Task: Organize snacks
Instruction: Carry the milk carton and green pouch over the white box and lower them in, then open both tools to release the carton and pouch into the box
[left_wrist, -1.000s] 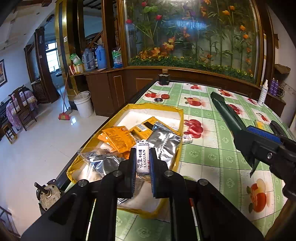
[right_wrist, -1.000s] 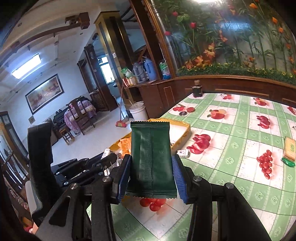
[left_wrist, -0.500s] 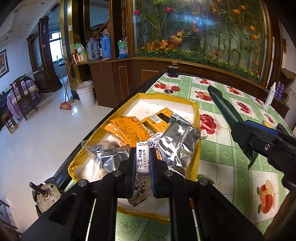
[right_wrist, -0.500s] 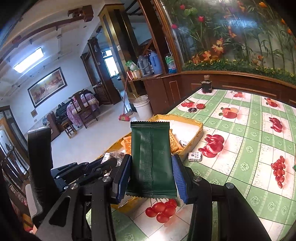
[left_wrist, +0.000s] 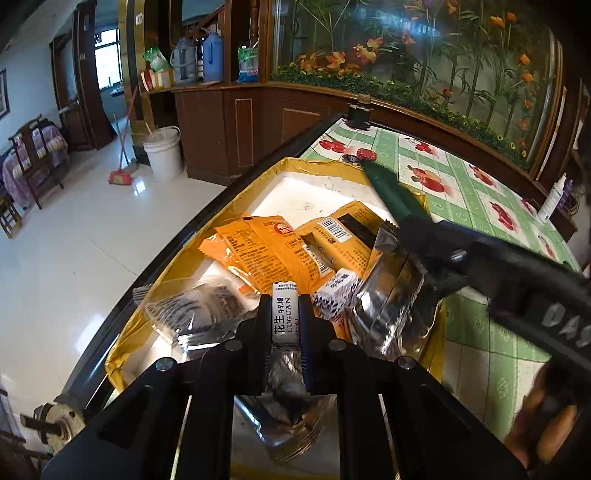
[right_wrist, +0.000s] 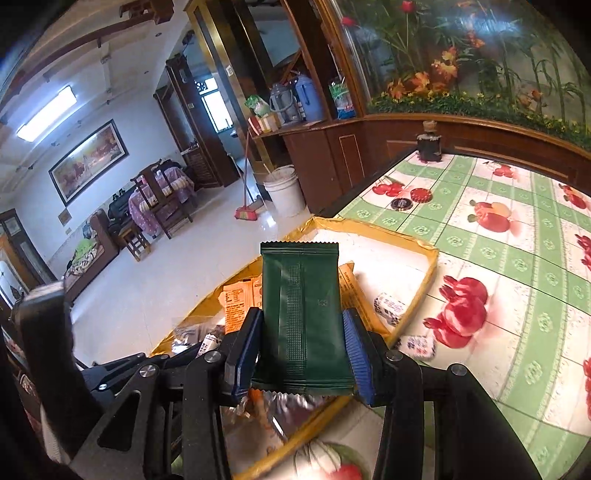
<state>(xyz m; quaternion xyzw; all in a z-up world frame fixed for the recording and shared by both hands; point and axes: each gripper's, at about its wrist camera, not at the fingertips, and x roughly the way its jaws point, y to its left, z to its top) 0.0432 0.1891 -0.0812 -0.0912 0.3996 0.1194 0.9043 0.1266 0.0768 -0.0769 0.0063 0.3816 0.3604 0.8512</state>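
My left gripper (left_wrist: 284, 321) is shut on a small white candy bar with black lettering (left_wrist: 285, 314), held over the near end of the yellow box (left_wrist: 317, 166). The box holds orange packets (left_wrist: 266, 251), silver packets (left_wrist: 391, 295) and a small patterned candy (left_wrist: 336, 293). My right gripper (right_wrist: 303, 332) is shut on a dark green packet (right_wrist: 301, 306), held upright above the yellow box (right_wrist: 430, 266). The green packet also shows in the left wrist view (left_wrist: 395, 195), reaching over the box's right side.
The box sits at the left edge of a table with a green-and-white fruit-print cloth (right_wrist: 517, 258). Two small patterned candies (right_wrist: 417, 345) lie on and beside the box's right rim. A dark jar (right_wrist: 428, 146) stands at the table's far end. A white bucket (left_wrist: 162, 153) stands on the floor.
Both grippers have moved left and forward over the yellow box, each still holding its snack. The green packet now hangs over the box's right side.
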